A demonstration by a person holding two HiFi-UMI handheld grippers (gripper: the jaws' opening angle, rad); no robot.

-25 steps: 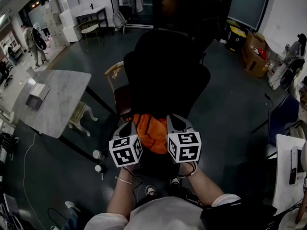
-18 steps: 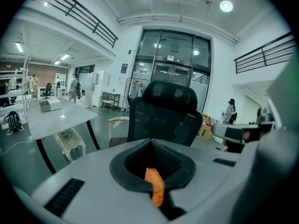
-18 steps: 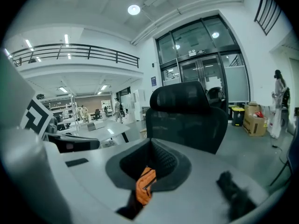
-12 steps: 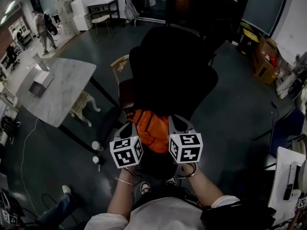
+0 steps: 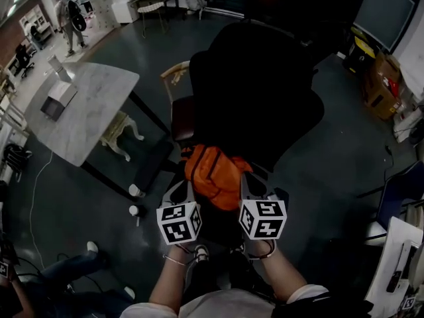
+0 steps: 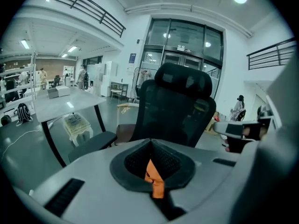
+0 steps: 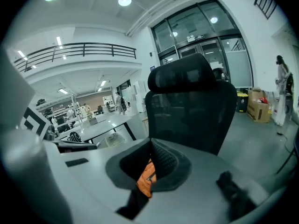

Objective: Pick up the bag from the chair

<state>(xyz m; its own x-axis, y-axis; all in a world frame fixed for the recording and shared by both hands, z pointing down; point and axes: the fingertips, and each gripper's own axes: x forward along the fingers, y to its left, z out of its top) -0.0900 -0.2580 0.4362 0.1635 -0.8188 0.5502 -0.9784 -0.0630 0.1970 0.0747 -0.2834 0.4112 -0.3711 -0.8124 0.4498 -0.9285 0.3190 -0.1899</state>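
Note:
An orange bag (image 5: 215,174) hangs bunched between my two grippers in the head view, in front of the black office chair (image 5: 255,91). My left gripper (image 5: 181,192) holds its left side and my right gripper (image 5: 249,185) its right side. In the left gripper view the jaws (image 6: 150,149) are shut, with an orange strip of the bag (image 6: 155,181) pinched between the pads. The right gripper view shows its jaws (image 7: 150,149) shut on orange bag fabric (image 7: 146,176) too. The chair's backrest (image 6: 175,108) stands close ahead. The seat is hidden under the bag.
A marble-top table (image 5: 79,108) stands to the left with a small wooden chair (image 5: 173,85) behind it. Two cups (image 5: 134,191) sit on the floor near the table leg. Cardboard boxes (image 5: 384,85) are at the right, and a white table edge (image 5: 397,257) lies near right.
Both grippers have drawn back toward the person with the bag, and the bag now bulges higher between them. The head view has tilted, so the chair sits lower and larger.

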